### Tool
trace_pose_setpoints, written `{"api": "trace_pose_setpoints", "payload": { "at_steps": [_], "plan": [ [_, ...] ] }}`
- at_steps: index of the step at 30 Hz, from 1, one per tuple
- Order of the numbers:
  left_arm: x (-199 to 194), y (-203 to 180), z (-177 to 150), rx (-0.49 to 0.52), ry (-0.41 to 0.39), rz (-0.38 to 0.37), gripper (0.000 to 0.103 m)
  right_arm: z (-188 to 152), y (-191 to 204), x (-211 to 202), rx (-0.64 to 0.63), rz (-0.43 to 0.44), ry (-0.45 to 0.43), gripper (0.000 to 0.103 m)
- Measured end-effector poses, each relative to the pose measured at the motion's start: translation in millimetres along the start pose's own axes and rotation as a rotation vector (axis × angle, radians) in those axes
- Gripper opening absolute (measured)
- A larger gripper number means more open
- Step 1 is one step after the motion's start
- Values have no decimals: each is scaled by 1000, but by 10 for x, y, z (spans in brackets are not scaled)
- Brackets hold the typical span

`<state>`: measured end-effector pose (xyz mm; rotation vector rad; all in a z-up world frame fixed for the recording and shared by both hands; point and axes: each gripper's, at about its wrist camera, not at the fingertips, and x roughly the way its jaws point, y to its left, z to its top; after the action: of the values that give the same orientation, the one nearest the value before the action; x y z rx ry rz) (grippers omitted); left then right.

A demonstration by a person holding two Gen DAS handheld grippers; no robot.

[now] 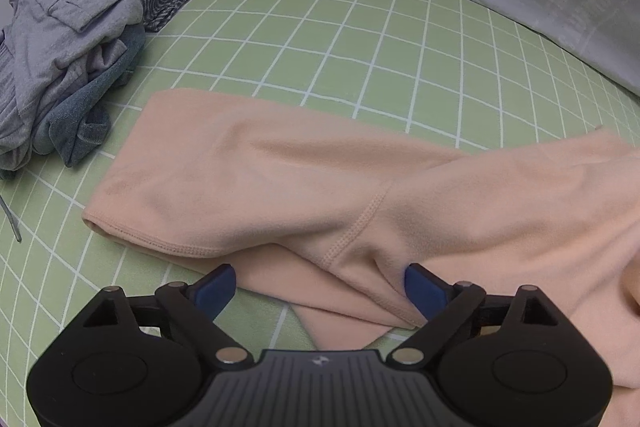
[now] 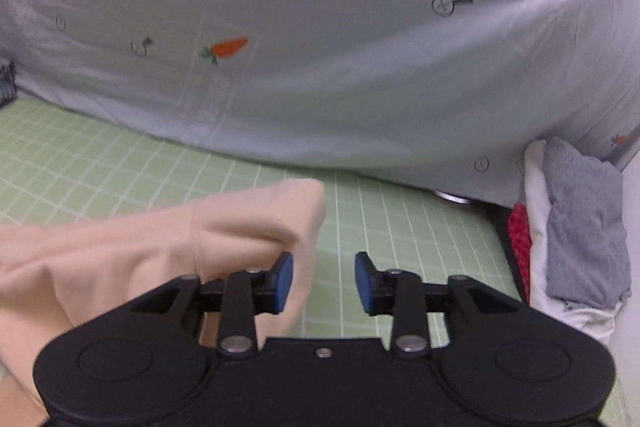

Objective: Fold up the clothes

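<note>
Peach garment [image 1: 320, 187] between open left jaws — right jaws apparently beside it.

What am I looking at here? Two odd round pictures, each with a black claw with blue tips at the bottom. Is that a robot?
No robot: a person holds a two-finger tool in each hand, and each tool carries a wide-angle camera looking along its fingers, hence the rounded view. One picture comes from the left gripper, the other from the right gripper. Both are open and hold nothing. On the green grid-patterned sheet lies a peach fleece garment; the left gripper's blue fingertips straddle a fold of it. To the left is a pile of grey and denim clothes; behind, a pale carrot-print quilt; to the right, a small grey and white cloth stack.
</note>
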<state>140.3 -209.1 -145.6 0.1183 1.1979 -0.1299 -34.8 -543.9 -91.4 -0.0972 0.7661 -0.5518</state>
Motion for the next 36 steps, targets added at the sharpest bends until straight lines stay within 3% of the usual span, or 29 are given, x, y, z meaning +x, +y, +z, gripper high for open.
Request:
{"api": "trace_pose_setpoints", "payload": {
  "at_steps": [1,3,4,11,16,19,21,22,29,31,32,33,34,36],
  "plan": [
    [-1,1,-4,-1,0,1,93,-66,-9,36,2,14,34,51],
    [7,2,-8,-11,1,9,96,-193,-40,106,45,57,101,70],
    [9,-2,-7,-11,1,12,97,-246,-54,146,71,81,130,72],
    [18,-28,0,13,-1,39,101,-507,-11,469,259,166,256,73],
    [19,-20,-5,10,0,46,103,-587,-19,637,428,181,291,77],
    [22,-33,-6,8,-2,52,103,-598,29,671,423,156,286,84],
    [25,-45,-6,9,-4,55,103,-612,67,687,389,178,283,101],
    [24,-50,-5,10,-4,56,103,-611,86,698,370,182,291,103],
    [30,-70,3,9,0,55,103,-593,174,711,314,140,309,103],
    [31,-69,4,6,2,52,103,-583,172,691,316,138,301,96],
    [33,-68,4,5,2,50,103,-573,175,664,311,142,287,83],
    [35,-66,4,3,3,48,103,-561,180,627,303,152,265,58],
    [41,-53,8,-1,6,41,103,-554,176,605,295,158,249,40],
    [54,-26,17,-11,14,27,103,-551,148,590,274,161,232,18]
  ]
}}
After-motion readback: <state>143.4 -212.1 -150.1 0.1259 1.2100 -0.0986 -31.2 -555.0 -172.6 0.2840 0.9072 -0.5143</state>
